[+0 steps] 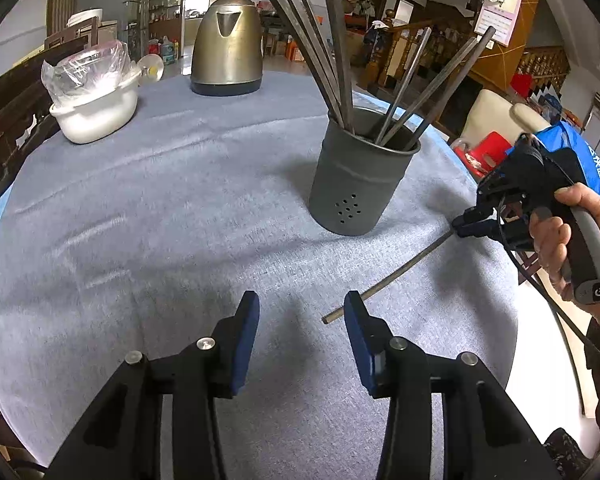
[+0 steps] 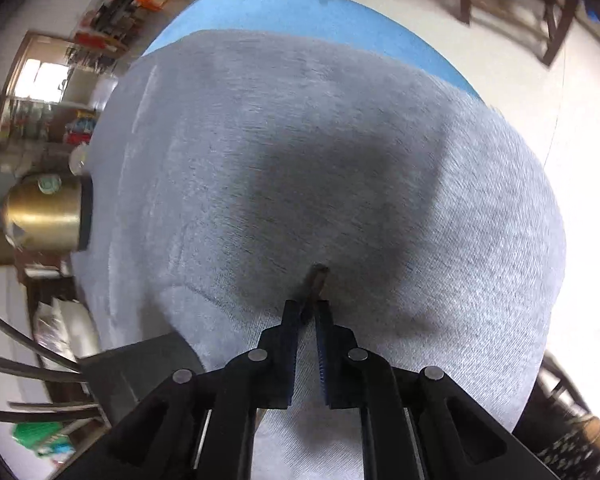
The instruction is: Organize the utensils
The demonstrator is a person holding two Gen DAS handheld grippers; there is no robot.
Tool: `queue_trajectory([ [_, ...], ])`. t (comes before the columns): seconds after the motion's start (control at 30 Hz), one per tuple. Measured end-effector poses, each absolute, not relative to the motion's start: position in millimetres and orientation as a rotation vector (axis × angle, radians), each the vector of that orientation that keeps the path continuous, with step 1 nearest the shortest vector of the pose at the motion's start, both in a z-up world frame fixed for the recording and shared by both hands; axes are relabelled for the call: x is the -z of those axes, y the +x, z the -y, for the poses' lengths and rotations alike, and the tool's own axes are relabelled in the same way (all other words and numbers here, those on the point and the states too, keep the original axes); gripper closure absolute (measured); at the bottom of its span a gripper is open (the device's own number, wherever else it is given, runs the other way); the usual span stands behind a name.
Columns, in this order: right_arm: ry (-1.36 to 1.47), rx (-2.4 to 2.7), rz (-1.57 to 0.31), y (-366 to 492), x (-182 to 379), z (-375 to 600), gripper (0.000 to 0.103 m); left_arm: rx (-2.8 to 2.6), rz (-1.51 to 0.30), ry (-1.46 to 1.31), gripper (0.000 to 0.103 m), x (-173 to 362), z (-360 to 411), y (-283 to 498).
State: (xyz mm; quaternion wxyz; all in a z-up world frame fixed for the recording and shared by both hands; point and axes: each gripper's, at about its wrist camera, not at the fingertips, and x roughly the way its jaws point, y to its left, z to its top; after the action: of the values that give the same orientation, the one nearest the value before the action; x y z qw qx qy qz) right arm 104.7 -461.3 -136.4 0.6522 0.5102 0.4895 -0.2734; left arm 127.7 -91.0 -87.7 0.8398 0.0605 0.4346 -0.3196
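A dark grey metal holder cup (image 1: 362, 178) stands on the grey tablecloth and holds several dark chopsticks (image 1: 324, 52) that lean outward. One loose chopstick (image 1: 396, 276) slants over the cloth to the right of the cup. My right gripper (image 1: 458, 225) is shut on its far end; in the right wrist view the chopstick's end (image 2: 316, 280) sticks out between the closed pads of the right gripper (image 2: 309, 308). The cup (image 2: 140, 368) shows at lower left there. My left gripper (image 1: 302, 312) is open and empty, low over the cloth, with the chopstick's near tip beside its right finger.
A brass electric kettle (image 1: 226, 46) stands at the back of the round table, also seen in the right wrist view (image 2: 46, 216). A white bowl with plastic-wrapped things (image 1: 94, 108) sits at back left. The cloth-covered table (image 1: 140, 220) ends at a blue rim (image 2: 300, 8). Chairs surround it.
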Motion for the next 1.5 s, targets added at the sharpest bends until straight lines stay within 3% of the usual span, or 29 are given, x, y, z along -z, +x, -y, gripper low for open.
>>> queue_trajectory([
  [0.37,0.831,0.585,-1.145,135,125,428,0.089,0.797,-0.952,0.183,0.052,102,106,140],
  [0.73,0.753,0.496,-1.109,121,122,419,0.091,0.923,-1.054,0.267,0.051,122,137,148],
  [0.8,0.761,0.48,-1.106,118,122,424,0.091,0.927,-1.054,0.292,0.054,125,143,146],
  [0.83,0.767,0.472,-1.104,117,122,424,0.091,0.942,-1.056,0.302,0.062,126,147,147],
  [1.0,0.796,0.438,-1.086,111,124,434,0.092,0.971,-1.06,0.375,0.075,126,161,144],
  [1.1,0.815,0.422,-1.051,106,123,435,0.096,0.969,-1.064,0.404,0.091,127,166,143],
  [1.17,0.821,0.401,-1.025,104,119,437,0.101,0.976,-1.079,0.399,0.093,127,168,142],
  [1.5,1.036,0.318,-0.984,90,122,458,0.099,1.009,-1.052,0.404,0.102,119,174,111],
])
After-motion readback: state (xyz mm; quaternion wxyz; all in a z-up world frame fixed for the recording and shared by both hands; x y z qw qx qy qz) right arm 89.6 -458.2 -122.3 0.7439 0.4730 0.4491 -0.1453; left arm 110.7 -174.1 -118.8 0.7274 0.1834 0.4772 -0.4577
